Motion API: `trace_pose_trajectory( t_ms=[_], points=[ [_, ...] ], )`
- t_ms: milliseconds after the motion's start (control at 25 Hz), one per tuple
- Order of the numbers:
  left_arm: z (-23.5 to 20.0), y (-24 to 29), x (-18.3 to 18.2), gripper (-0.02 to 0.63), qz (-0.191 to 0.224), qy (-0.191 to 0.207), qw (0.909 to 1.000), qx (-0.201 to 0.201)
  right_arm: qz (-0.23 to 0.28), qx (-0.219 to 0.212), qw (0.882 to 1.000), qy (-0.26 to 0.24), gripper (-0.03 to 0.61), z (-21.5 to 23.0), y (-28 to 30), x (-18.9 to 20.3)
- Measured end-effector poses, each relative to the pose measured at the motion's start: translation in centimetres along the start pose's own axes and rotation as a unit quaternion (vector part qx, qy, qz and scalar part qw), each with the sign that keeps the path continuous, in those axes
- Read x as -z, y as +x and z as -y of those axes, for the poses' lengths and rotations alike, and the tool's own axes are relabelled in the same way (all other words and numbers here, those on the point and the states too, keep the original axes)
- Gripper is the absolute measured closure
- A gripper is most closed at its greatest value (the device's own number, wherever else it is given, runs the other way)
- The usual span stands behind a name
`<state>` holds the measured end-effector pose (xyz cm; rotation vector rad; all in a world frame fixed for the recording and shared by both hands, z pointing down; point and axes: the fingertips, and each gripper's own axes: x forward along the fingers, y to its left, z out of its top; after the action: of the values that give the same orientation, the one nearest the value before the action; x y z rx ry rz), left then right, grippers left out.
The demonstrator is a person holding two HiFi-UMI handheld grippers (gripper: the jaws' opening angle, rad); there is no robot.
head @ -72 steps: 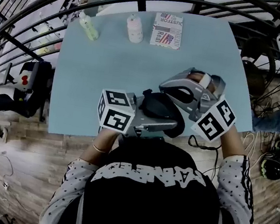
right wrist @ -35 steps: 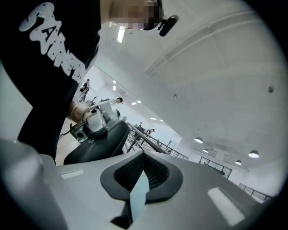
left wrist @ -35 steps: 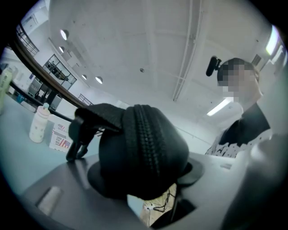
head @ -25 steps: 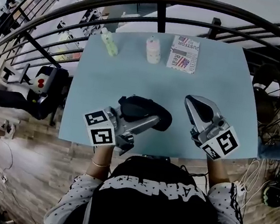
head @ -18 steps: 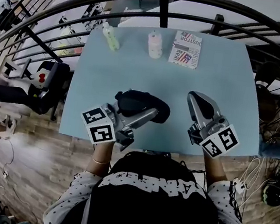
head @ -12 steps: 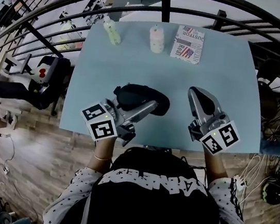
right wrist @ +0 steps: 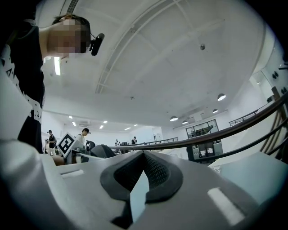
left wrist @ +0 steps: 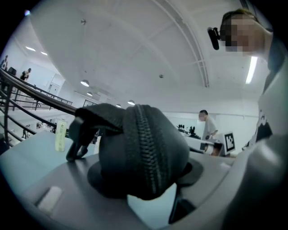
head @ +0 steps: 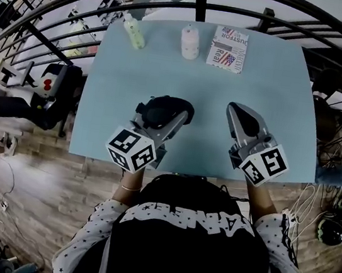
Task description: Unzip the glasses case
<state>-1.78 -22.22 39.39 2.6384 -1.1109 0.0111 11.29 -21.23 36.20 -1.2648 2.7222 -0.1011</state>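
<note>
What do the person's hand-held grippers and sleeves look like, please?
The left hand-held gripper and right hand-held gripper are grey shells with dark ribbed pads, each bearing a white cube of black square markers. The sleeves are white with dark stars.

two grippers [head: 175,118] [head: 235,110], one glasses case [head: 158,106], two bottles [head: 134,32] [head: 189,41], one printed packet [head: 228,48]

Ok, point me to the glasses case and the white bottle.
glasses case [head: 160,107], head view, its dark top.
white bottle [head: 189,41], head view, middle of its body.
</note>
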Motion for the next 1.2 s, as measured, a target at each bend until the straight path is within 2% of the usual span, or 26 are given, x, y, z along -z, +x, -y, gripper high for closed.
trace_pose_trajectory(
  t_ms=[160,800,1200],
  points=[
    [-0.1,0.3,0.6,0.614,-0.006,-0.003,1.0000,-0.001,0.000,0.003,1.000,0.002,0.574,0.3,0.0,0.0],
    [1.6,0.6,1.6,0.614,-0.045,0.034,0.9982,0.018,-0.005,-0.008,1.000,0.006,0.574,0.1,0.2,0.4],
    [2.0,0.4,1.8,0.614,-0.055,0.049,0.9969,0.027,-0.004,-0.011,1.000,0.009,0.575,-0.2,0.3,0.7]
  ],
)
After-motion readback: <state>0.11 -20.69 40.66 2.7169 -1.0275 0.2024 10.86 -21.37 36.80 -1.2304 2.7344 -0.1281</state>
